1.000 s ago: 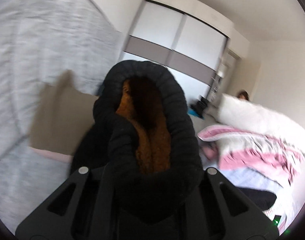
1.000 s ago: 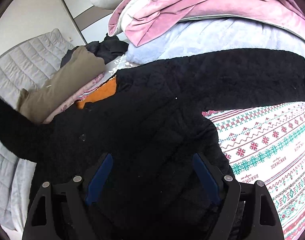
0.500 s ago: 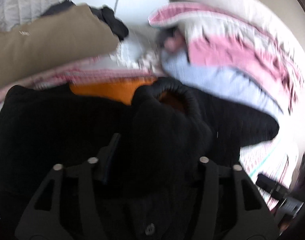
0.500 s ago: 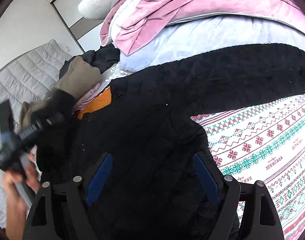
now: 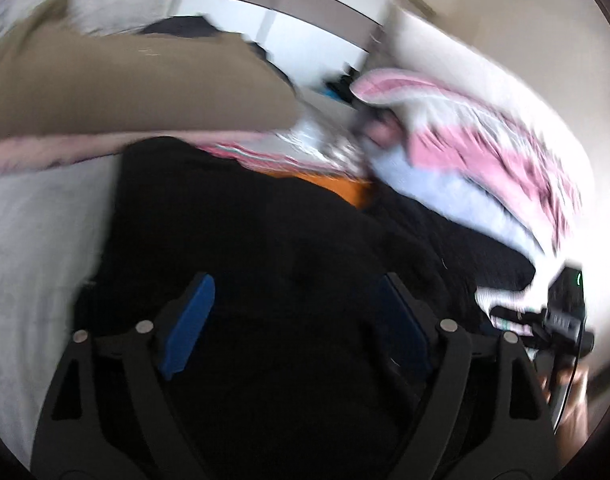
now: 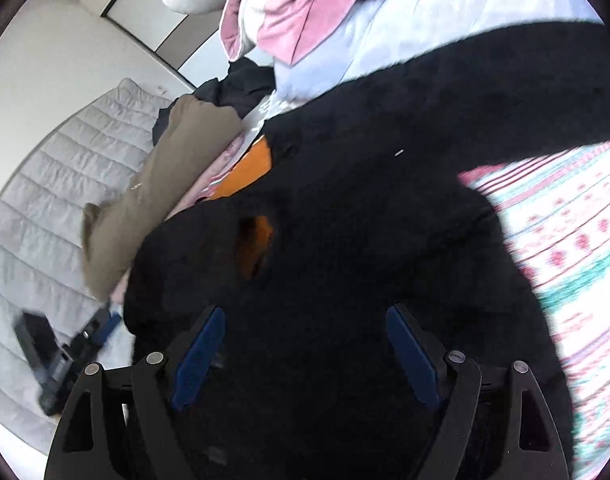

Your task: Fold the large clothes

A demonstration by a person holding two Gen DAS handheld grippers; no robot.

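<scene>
We've got the big black fleece jacket w/ orange lining [image 6: 345, 208] spread on the bed right under both grippers. Left gripper [image 5: 293, 320] has its fingers apart, nothing in them; right gripper [image 6: 305, 352] same, spread wide over the body. One sleeve folded in w/ the cuff [image 6: 253, 244] just ahead of the right one. Imo grab the far sleeve near the cuff, pull flat across, no bunching.

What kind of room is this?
Probably a bedroom. There is a quilted grey headboard, a heap of pink and white bedding, and a wardrobe with sliding doors. A black coat lies on the bed.
</scene>
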